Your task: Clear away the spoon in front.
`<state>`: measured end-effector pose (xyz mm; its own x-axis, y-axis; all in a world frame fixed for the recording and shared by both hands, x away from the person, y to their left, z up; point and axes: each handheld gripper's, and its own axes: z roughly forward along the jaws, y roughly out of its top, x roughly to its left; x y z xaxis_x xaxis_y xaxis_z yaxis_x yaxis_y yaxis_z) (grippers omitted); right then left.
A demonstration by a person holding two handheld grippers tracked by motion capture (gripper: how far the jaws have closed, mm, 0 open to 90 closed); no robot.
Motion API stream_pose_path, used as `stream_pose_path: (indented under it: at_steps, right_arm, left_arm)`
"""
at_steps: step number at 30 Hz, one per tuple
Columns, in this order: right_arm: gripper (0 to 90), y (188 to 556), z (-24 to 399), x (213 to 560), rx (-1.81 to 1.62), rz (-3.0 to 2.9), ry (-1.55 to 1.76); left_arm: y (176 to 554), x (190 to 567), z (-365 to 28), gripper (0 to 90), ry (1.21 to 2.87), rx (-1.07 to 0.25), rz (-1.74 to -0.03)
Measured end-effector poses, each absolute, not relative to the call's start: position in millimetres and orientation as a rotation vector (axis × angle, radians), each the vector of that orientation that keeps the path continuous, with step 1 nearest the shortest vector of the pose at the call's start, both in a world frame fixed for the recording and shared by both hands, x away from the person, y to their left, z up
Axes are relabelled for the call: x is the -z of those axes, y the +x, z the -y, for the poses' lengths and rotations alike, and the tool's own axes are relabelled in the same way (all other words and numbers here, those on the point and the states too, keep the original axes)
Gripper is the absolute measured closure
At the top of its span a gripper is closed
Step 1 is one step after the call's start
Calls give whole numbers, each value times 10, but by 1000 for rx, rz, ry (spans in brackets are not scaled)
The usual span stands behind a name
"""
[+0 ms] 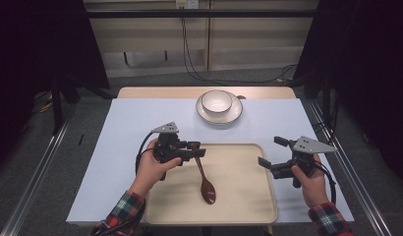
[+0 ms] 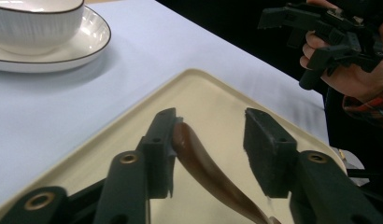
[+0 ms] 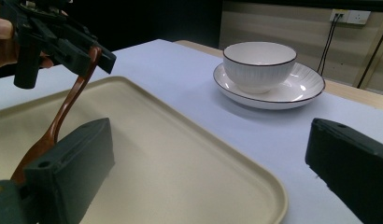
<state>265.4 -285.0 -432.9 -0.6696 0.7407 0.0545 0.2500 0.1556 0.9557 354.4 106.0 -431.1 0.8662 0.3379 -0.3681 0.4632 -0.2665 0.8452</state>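
left tool (image 1: 195,152): jaws parted, spoon (image 1: 205,181) handle between them, touched on one side only | spoon: bowl end resting in tray (image 1: 248,196), handle tilted upward | right tool (image 1: 272,153): spread wide, nothing held, at tray's right edge

Glossy brown spoon (image 1: 204,177), bowl on tray (image 1: 248,206), handle raised

One overhead camera, two riding low on the claws.
The high view faces forward and down; both claw views skim the tray (image 1: 239,196) closely, sharing the bowl (image 2: 35,21).
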Motion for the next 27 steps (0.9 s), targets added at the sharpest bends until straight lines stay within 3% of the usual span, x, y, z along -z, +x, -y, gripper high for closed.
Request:
stream_pose_path:
  at_steps: [6, 14, 22, 27]
  right_arm:
    - [8, 2649, 2861, 4330, -1530, -2018, 937]
    - [8, 2653, 2844, 4338, -1527, -2023, 933]
    - [8, 2644, 2846, 4334, -1521, -2026, 937]
    - [8, 2646, 2848, 4337, -1523, -2030, 932]
  left_arm:
    - [3519, 4322, -1019, 461, 1892, 116, -582]
    - [3504, 4323, -974, 243, 1927, -3, -495]
    - [3483, 4301, -944, 161, 1944, -70, -440]
    - [3484, 4273, -986, 153, 1930, -80, -454]
